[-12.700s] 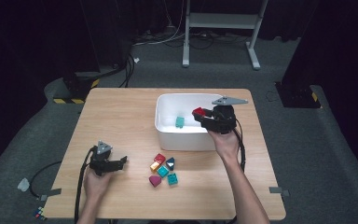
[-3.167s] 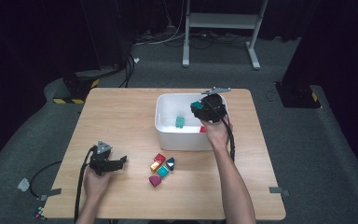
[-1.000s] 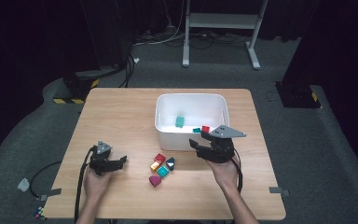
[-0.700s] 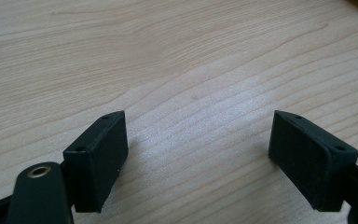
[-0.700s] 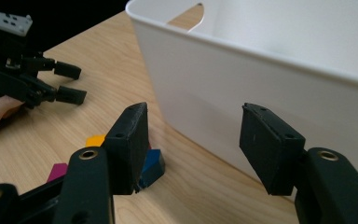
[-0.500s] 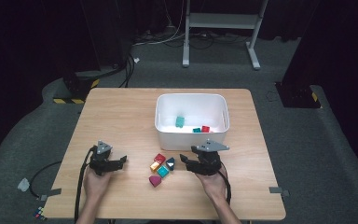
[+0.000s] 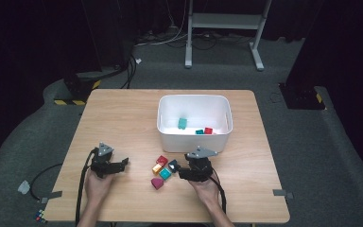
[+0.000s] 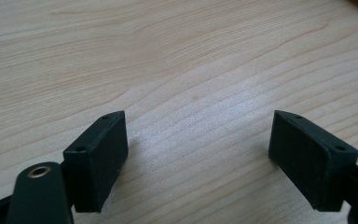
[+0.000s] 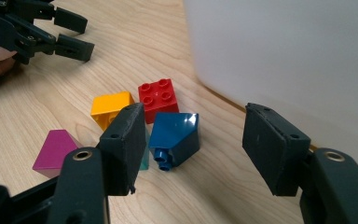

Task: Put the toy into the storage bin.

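Several bricks lie on the table in front of the white bin [image 7: 194, 101]: red [image 7: 162, 160], yellow [image 7: 157, 168], dark blue [image 7: 173, 165], teal [image 7: 165, 173] and magenta [image 7: 157, 183]. My right gripper [image 7: 182, 171] sits low just right of them; its jaws have just been opening and stand open. In the right gripper view the right gripper [image 9: 196, 140] has the dark blue brick [image 9: 175, 137] lying just ahead of its gap, untouched by the pads. My left gripper [image 7: 123, 163] rests at the front left, open; the left gripper view has its jaws over bare wood [image 8: 198, 144].
Inside the bin lie a teal brick [image 7: 183, 123], a smaller teal one [image 7: 199, 132] and a red one [image 7: 208, 130]. The bin's white wall [image 9: 279, 56] stands close on the right of my right gripper. The wooden table [image 7: 123, 118] stretches bare to the left.
My right gripper has come down and to the left from beside the bin's front right corner to the loose bricks. The left gripper has not moved.
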{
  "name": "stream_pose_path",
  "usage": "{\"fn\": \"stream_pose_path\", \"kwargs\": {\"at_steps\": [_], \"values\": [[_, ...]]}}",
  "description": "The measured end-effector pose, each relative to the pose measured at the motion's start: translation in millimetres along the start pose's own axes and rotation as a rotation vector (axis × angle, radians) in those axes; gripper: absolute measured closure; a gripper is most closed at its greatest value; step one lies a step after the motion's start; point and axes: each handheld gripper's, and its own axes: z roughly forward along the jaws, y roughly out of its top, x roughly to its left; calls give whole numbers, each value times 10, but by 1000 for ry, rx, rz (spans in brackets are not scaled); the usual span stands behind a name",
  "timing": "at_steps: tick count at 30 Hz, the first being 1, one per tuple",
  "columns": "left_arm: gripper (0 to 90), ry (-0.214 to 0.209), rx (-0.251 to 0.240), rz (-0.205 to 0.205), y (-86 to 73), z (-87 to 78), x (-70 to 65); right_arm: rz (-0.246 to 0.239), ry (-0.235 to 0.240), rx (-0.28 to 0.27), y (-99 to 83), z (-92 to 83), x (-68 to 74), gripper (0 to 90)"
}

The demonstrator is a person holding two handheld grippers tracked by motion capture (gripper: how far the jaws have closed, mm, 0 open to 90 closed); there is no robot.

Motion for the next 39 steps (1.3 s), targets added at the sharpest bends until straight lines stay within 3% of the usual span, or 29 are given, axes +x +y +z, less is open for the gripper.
{"fn": "stream_pose_path", "kwargs": {"at_steps": [21, 39], "values": [[198, 0, -1, -1, 0, 0, 2, -21, 9, 64, -9, 331, 102, 399], [198, 0, -1, -1, 0, 0, 2, -37, -31, 102, -56, 440, 101, 549]]}}
